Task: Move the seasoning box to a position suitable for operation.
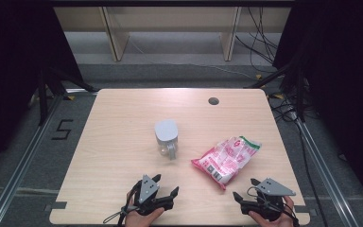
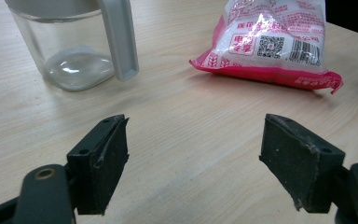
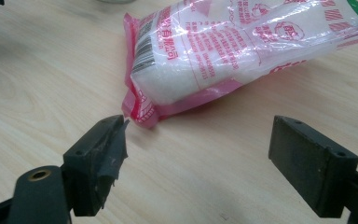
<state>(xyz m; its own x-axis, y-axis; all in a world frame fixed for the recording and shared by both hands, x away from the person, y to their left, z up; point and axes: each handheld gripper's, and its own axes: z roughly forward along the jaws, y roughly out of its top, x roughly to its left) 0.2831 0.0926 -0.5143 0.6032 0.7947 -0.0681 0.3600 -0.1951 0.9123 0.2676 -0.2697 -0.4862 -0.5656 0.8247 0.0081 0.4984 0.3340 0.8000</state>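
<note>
we judged the work barely begun: our left gripper (image 1: 166, 185) and right gripper (image 1: 244, 188) sat at the bottom edge of the high view, both with jaws spread wide and nothing between them. the jug (image 1: 166, 137) stood upright at the centre of the frame, lid on and glass empty as far as we could tell, while the bag (image 1: 227, 157) lay sealed and flat just right of it, apart from it. grasping either was left to do, and the right gripper lay nearest the bag's corner (image 3: 140, 114).

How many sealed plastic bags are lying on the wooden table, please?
1. The pink-and-white sealed plastic bag lies right of the clear glass jug with a grey lid, just ahead of the right gripper. Nothing appears hidden.
</note>
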